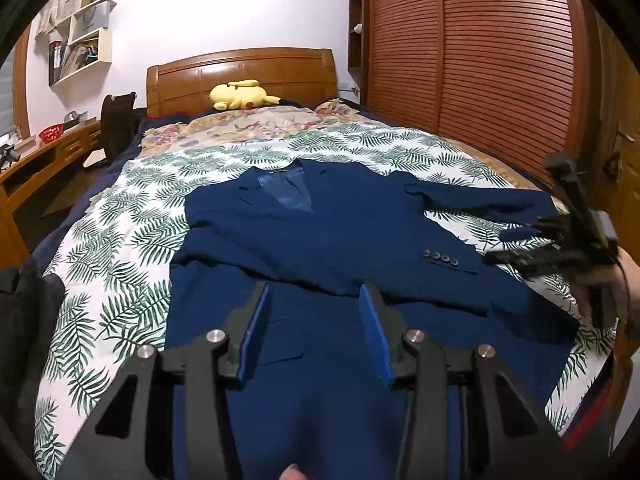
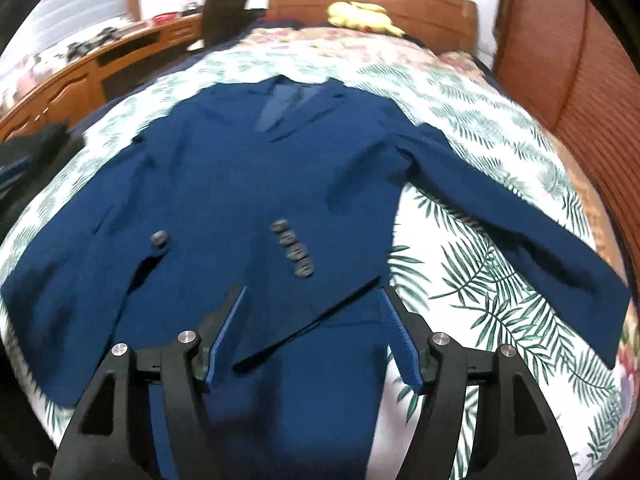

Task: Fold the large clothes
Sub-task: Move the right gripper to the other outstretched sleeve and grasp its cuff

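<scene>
Left gripper [image 1: 316,296]: jaws spread, nothing between the blue pads, poised above the lower front of the navy suit jacket [image 1: 328,232]. Right gripper [image 2: 312,300]: jaws spread wide and empty, over the cuff end of the sleeve [image 2: 304,300] folded across the jacket front; four cuff buttons [image 2: 292,248] lie just beyond. Jacket lies face up along the middle of the bed [image 1: 120,248], collar toward the headboard [image 1: 240,76], other sleeve [image 2: 520,216] stretched toward the wardrobe-side edge. Yellow plush toy [image 1: 240,96] rests at the headboard end.
</scene>
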